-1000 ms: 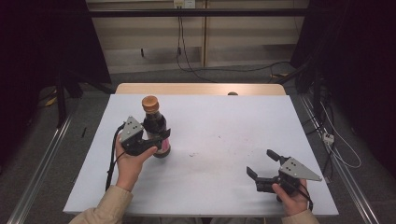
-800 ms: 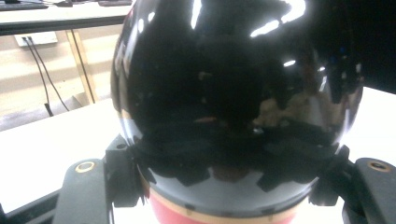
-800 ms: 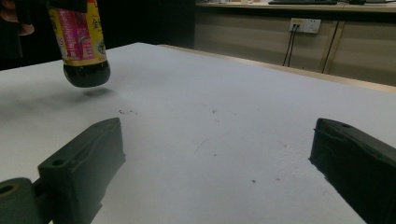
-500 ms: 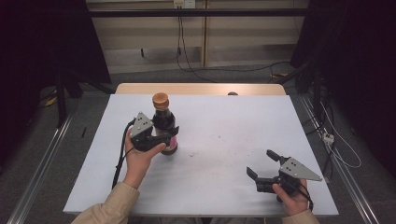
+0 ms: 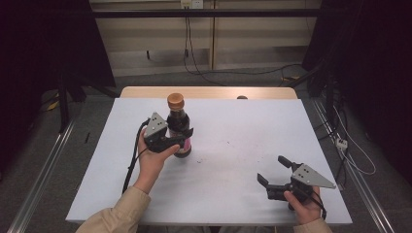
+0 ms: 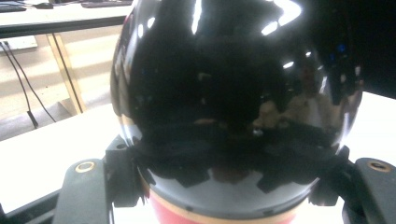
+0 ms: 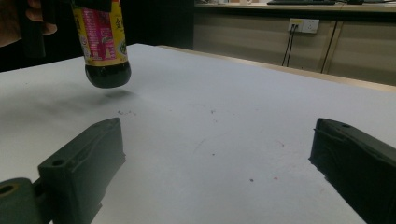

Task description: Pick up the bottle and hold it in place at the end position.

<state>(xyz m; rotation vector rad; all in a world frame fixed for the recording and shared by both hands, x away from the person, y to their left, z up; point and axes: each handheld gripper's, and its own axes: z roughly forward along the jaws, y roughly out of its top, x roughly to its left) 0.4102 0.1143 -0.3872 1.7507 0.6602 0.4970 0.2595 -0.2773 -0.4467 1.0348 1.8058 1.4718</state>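
Observation:
A dark glass bottle (image 5: 178,121) with an orange-brown cap (image 5: 175,100) and a red-and-yellow label stands upright left of the white table's (image 5: 233,126) middle. My left gripper (image 5: 183,138) is shut on its body from the left side. In the left gripper view the glossy black bottle (image 6: 233,93) sits between the two jaws. The right gripper view shows the bottle (image 7: 103,42) hanging a little above the tabletop, with a shadow beneath it. My right gripper (image 5: 272,169) is low at the front right, open, with nothing between its fingers (image 7: 84,158).
A wooden strip (image 5: 209,91) runs along the table's far edge, with a small dark object (image 5: 241,97) on it. Faint dark specks (image 7: 123,112) mark the tabletop near the middle. Cables and metal rails lie on the floor around the table.
My left gripper has carried the bottle to the right, toward the table's middle. The right gripper has stayed where it was.

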